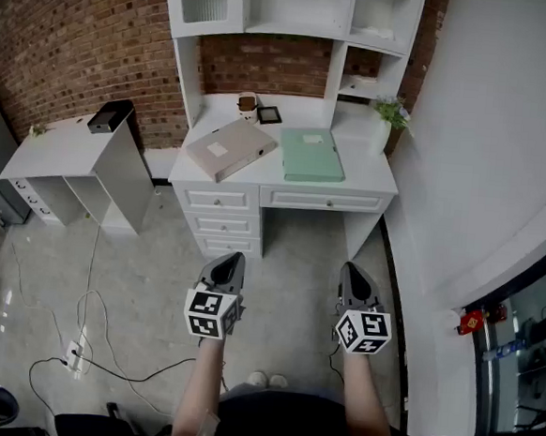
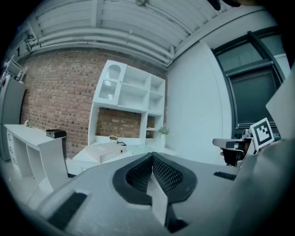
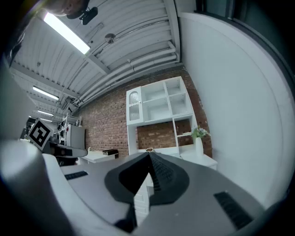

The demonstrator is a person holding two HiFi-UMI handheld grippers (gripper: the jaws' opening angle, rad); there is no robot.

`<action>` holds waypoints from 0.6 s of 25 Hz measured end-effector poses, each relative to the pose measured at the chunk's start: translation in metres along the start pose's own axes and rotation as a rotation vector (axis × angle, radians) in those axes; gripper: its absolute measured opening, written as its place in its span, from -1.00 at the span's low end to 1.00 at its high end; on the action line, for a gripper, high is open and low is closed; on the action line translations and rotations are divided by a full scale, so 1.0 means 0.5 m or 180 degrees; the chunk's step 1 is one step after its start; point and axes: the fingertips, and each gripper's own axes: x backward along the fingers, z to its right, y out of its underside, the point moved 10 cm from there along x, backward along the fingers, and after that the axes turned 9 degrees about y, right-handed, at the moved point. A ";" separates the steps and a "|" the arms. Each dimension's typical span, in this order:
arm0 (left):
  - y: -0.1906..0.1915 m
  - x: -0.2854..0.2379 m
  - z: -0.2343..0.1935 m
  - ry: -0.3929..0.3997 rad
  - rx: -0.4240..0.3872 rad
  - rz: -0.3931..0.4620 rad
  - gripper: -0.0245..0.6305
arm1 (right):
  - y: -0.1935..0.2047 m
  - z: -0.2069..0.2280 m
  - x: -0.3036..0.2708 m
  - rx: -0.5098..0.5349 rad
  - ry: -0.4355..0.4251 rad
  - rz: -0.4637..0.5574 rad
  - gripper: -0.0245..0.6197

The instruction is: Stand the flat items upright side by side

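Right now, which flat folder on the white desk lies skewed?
The beige folder, left of the mint-green folder, which lies square to the white desk.

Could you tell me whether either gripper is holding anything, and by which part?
Nothing is held: the left gripper and right gripper are shut and empty; the beige folder and green folder lie flat.

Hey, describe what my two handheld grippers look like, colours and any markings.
The left gripper and right gripper are both grey and taper to a narrow tip. Each carries a white cube printed with black square markers at its rear. The pads are dark with a mesh texture. The forearms behind them show no sleeves.
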 end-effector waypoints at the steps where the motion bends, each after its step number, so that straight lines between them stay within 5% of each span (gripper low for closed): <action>1: 0.001 0.000 0.000 0.0001 0.0004 -0.0003 -0.90 | 0.001 0.000 0.000 -0.0004 0.0003 -0.0003 -0.93; 15: 0.017 -0.008 0.000 0.0041 0.0041 -0.0048 -0.90 | 0.014 0.004 -0.005 -0.0089 -0.0056 -0.0037 -0.93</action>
